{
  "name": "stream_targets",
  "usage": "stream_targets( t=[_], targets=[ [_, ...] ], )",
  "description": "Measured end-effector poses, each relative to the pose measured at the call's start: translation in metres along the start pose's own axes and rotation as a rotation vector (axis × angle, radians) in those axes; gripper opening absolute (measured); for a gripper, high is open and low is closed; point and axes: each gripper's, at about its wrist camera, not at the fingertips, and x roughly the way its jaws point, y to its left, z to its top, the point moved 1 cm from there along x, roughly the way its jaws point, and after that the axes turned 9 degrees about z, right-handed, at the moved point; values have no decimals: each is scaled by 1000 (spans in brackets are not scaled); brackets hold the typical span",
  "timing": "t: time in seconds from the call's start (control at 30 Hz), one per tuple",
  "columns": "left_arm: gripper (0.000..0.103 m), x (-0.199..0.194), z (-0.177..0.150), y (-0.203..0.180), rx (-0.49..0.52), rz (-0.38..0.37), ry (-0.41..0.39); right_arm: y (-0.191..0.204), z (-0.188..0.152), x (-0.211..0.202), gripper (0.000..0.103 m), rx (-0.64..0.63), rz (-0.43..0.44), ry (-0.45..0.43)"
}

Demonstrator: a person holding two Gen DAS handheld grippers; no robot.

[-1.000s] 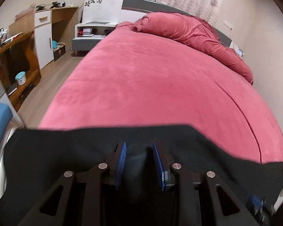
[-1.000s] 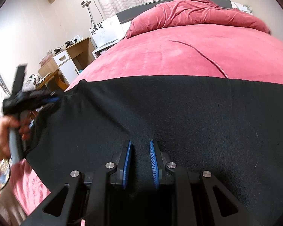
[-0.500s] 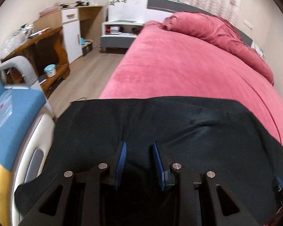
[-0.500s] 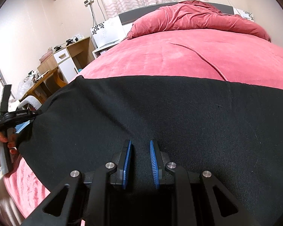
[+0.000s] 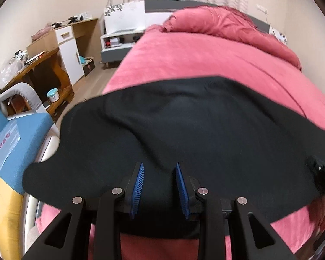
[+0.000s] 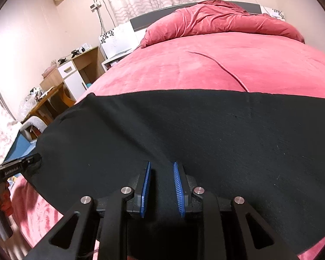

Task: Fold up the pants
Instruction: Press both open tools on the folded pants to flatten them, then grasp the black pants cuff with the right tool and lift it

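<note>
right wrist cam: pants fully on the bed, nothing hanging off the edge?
No. The black pants run past the left edge of the pink bed, and that end hangs by the left gripper over the floor side.

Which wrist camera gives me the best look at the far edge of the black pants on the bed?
The right wrist view: the black fabric pants show a straight, sharp far edge across the pink bedspread. In the left wrist view the pants look blurred, their edge curved and uneven.

One pair of black pants (image 5: 205,130), one bed (image 5: 195,56) — two hand-held grippers (image 5: 159,186) (image 6: 161,186).
</note>
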Motion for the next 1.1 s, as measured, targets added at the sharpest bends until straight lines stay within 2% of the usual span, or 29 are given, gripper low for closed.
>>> stream_targets(
  t=[0.07,0.33,0.53,0.6,0.67,0.87,1.0,1.1],
  targets=[
    [31,2,-8,-3,5,3,22,1,-1,1,22,-11,-10,6],
    [31,-2,-20,-2,23,20,16,4,-2,4,22,-27,-32,15],
    [31,-10,-29,-2,17,30,16,-1,0,-9,23,7,-53,-26],
    [31,-16,-29,-2,-10,8,14,-9,0,-10,23,56,-45,-30],
    [31,-21,-27,-4,-33,-46,14,-13,0,-10,23,79,-39,-31],
    [31,-28,-22,-29,15,-90,-2,0,-1,-9,24,1,-83,-13],
    [31,-20,-25,-41,50,-87,31,-2,0,-13,29,10,-88,-19],
    [33,-19,-29,-44,64,-83,24,-6,1,-20,45,39,-73,-32]
  ],
)
